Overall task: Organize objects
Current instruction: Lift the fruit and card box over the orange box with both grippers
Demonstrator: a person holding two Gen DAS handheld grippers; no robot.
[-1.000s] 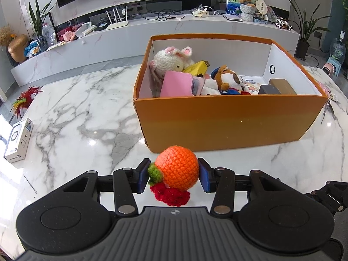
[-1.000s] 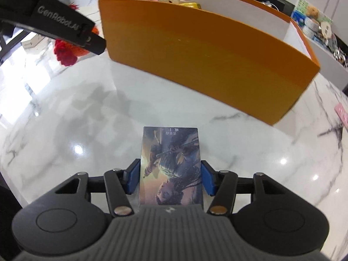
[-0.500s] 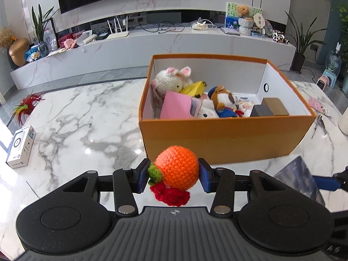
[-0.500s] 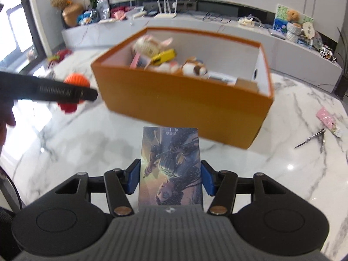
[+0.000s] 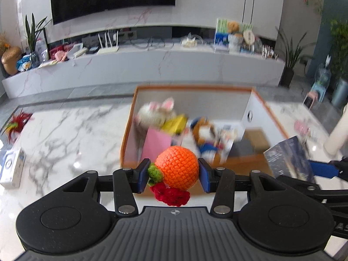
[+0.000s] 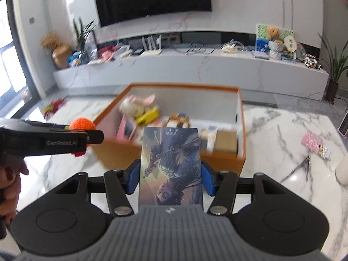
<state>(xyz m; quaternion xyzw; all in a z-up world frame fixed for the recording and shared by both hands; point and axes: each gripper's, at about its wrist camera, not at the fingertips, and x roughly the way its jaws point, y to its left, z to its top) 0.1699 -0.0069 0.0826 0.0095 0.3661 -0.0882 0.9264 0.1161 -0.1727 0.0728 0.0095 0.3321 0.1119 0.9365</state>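
Two handheld grippers hang above a white marble table (image 6: 282,130), each carrying an item over an open orange cardboard box with a white interior (image 5: 256,108). The left gripper (image 5: 174,175) is clenched on an orange crocheted ball with a green tuft and red crocheted trim (image 5: 176,170), its blue pads pressed against both sides of the ball; from this camera the ball sits in front of the box's near wall. The right gripper (image 6: 170,176) grips a flat dark-blue illustrated card showing a figure (image 6: 171,165) by its two long edges, the card's far end overlapping the box's near rim in the right wrist view.

Inside the box, blurred, lie a white plush rabbit with pink ears (image 5: 156,114) at the far left, a yellow toy (image 5: 175,123) just beside it, a pink rectangular item (image 5: 155,144) against the left wall, a brown-and-white plush animal (image 5: 203,130) near the middle, and a brown block (image 6: 226,141) at the right end. On the table left of the box rest a small white carton (image 5: 12,167) and a red feathered toy (image 5: 15,122). A pink packet (image 6: 313,142) lies to the right.
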